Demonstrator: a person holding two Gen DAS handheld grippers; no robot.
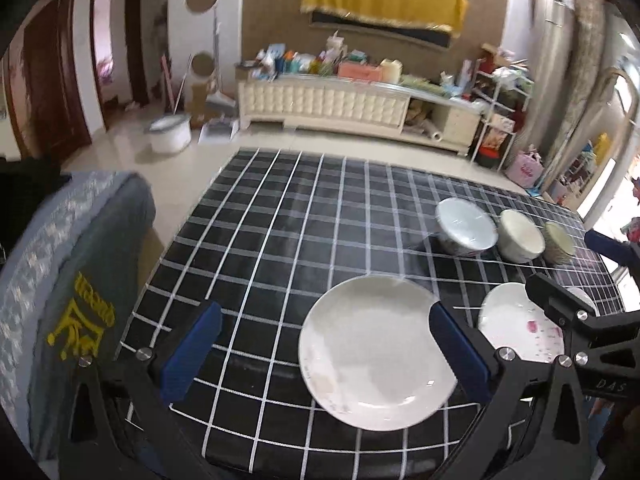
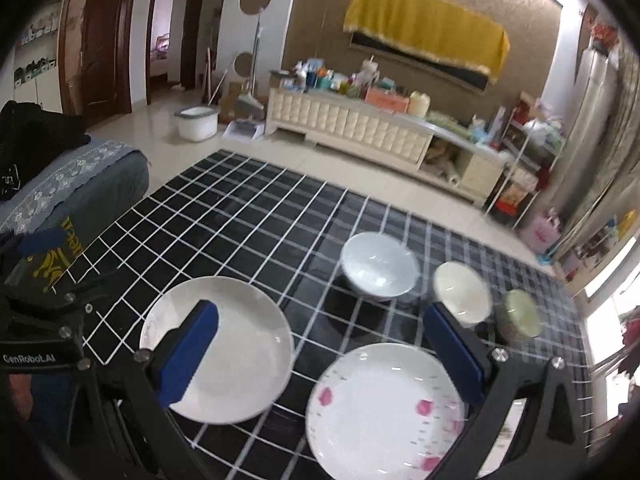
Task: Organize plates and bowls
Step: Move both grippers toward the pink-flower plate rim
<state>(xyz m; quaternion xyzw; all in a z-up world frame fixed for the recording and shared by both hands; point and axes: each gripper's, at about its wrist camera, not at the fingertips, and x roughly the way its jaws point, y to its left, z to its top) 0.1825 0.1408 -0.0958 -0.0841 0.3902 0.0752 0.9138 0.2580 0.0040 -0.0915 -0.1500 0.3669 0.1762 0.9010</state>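
While both tongs hang spread and empty over the checked tabletop (image 2: 256, 208), the left tongs (image 1: 326, 346) sit above the plain white plate (image 1: 372, 364), the right tongs (image 2: 320, 354) above the pink-flowered plate (image 2: 384, 412); three bowls line the far right: large white bowl (image 2: 378, 266), cream bowl (image 2: 462, 292), green bowl (image 2: 520, 314).

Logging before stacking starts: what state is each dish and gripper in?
Plain white plate: flat, empty, unstacked.
Pink-flowered plate: flat, empty.
Large white bowl: upright, empty.
Cream bowl: upright, empty.
Green bowl: upright.
Left gripper: open.
Right gripper: open.
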